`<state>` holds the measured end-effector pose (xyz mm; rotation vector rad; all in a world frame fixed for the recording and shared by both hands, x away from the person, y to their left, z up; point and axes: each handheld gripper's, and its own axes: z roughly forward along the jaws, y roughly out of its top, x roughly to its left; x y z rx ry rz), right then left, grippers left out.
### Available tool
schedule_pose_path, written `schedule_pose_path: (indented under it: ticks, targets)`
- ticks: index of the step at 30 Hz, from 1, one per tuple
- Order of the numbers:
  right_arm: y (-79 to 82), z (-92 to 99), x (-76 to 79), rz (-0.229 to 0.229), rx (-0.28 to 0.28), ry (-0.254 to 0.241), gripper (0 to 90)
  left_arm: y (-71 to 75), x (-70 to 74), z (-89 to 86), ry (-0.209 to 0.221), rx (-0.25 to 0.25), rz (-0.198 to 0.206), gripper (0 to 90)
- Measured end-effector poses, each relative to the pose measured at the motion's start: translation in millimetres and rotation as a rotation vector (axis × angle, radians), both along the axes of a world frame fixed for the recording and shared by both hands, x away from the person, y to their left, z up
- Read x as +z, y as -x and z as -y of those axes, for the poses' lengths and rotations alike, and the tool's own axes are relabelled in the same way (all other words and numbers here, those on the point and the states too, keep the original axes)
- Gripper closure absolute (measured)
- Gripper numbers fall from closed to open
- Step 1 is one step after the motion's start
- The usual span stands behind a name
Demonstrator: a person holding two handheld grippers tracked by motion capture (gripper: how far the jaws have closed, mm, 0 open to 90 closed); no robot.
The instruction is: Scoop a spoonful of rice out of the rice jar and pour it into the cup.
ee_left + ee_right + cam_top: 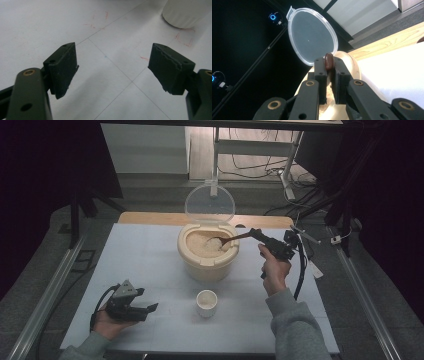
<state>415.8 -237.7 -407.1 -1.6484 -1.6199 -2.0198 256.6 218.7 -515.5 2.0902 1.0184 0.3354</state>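
On the counter (150, 255): your spoon is dipped in the rice tub.

At the left, your left hand-held gripper (131, 305) lies low over the white counter with its jaws spread wide and nothing between them; in the left gripper view the foot of the small white cup (186, 13) stands just beyond the far pad. That cup (206, 302) sits in the middle, near your edge, just in front of the beige tub (207, 254) of rice (202, 244), whose clear lid (210, 202) stands tipped up behind it. At the right, your right hand-held gripper (257, 235) is clamped tight on the handle of the brown spoon (232, 240), and the spoon's bowl rests in the rice inside the tub. The right gripper view shows the handle's end (328, 61) pinched between the pads.
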Motion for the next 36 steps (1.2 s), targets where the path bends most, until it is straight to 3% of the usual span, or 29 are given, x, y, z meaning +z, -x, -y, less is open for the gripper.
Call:
schedule_pose_path:
  ticks: [18, 36]
  targets:
    - [-2.3, 8.7, -2.3, -0.045, 0.0, -0.097, 82.9, -0.2, -0.3, 0.0, -0.002, 0.0, 0.001, 22.7]
    - [2.8, 19.0, -1.1, -0.048, 0.016, -0.124, 82.9, -0.6, -0.5, -0.3, -0.003, 0.002, 0.002, 22.7]
